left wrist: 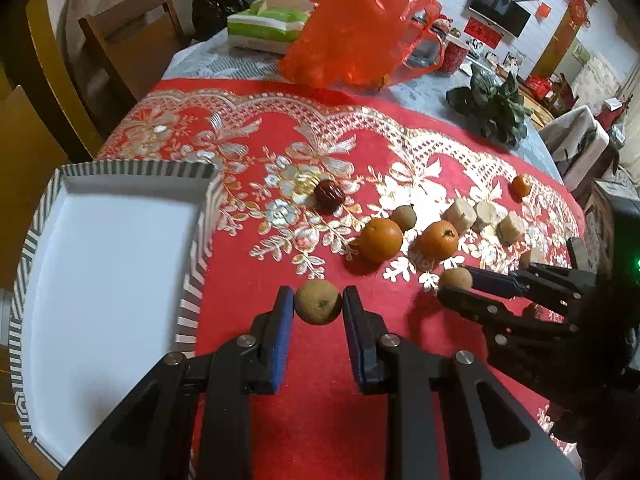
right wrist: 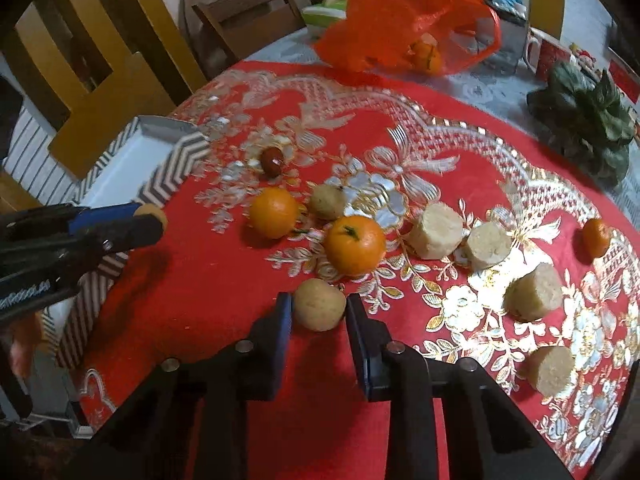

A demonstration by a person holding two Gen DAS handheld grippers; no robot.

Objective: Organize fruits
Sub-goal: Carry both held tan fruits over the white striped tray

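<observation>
A red cloth [left wrist: 248, 264] with gold and silver flowers covers the table. At its left edge sits a white tray [left wrist: 104, 280] with a striped rim. A red bag [left wrist: 360, 28] lies at the far side. On the cloth two oranges [right wrist: 274, 213] [right wrist: 355, 245] lie near each other, pale cut chunks [right wrist: 436, 236] to their right, a small orange [right wrist: 596, 237] beyond, and a dark date [left wrist: 329, 196] further back. The left gripper [left wrist: 318, 307] has both pads against a brown longan [left wrist: 319, 303], right beside the tray. The right gripper [right wrist: 318, 310] is closed about a second longan [right wrist: 319, 305] that rests on the cloth near the oranges.
</observation>
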